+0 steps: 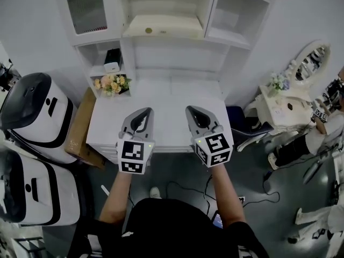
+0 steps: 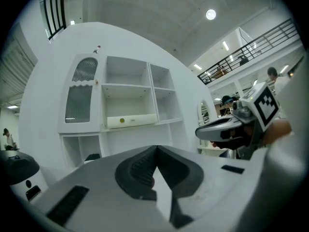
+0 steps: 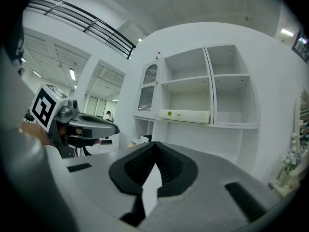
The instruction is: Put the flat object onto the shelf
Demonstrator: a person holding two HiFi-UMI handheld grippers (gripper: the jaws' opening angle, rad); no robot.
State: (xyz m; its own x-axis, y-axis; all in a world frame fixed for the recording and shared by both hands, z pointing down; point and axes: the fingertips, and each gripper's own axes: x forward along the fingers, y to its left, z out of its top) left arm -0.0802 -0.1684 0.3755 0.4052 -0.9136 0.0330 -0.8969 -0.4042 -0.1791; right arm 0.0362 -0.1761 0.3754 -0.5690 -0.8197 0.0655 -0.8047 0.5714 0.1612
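On your far left two rounded black-and-white machines (image 1: 33, 112) stand on the grey floor (image 1: 177, 168), one in front of the other. A brown cardboard box (image 1: 80, 125) sits just beside the left end of the white desk (image 1: 161, 98). Against the white wall, a white shelf unit (image 1: 128, 58) rises from the back of the desk, with a glass door (image 1: 86, 7) at its upper left. Below that door are a small black-and-white box (image 1: 112, 61) and a bunch of flowers (image 1: 112, 83).

The flat object (image 1: 161, 26), a cream slab with a yellow dot, lies on the middle shelf, well apart from both of your tools.

You hold your left gripper (image 1: 146, 112) level over the desk, its jaws clenched with nothing between them. Your right gripper (image 1: 192, 109) hangs beside it, pointing the same way, also clenched and empty. The bare desk top lies between them and the shelves.

To the right, a dark chair (image 1: 240, 121) stands near the desk's end. Further right are a small white table (image 1: 279, 109), an oval mirror (image 1: 312, 61) and a seated person (image 1: 317, 136). Black cables (image 1: 188, 190) trail on the floor by your feet.
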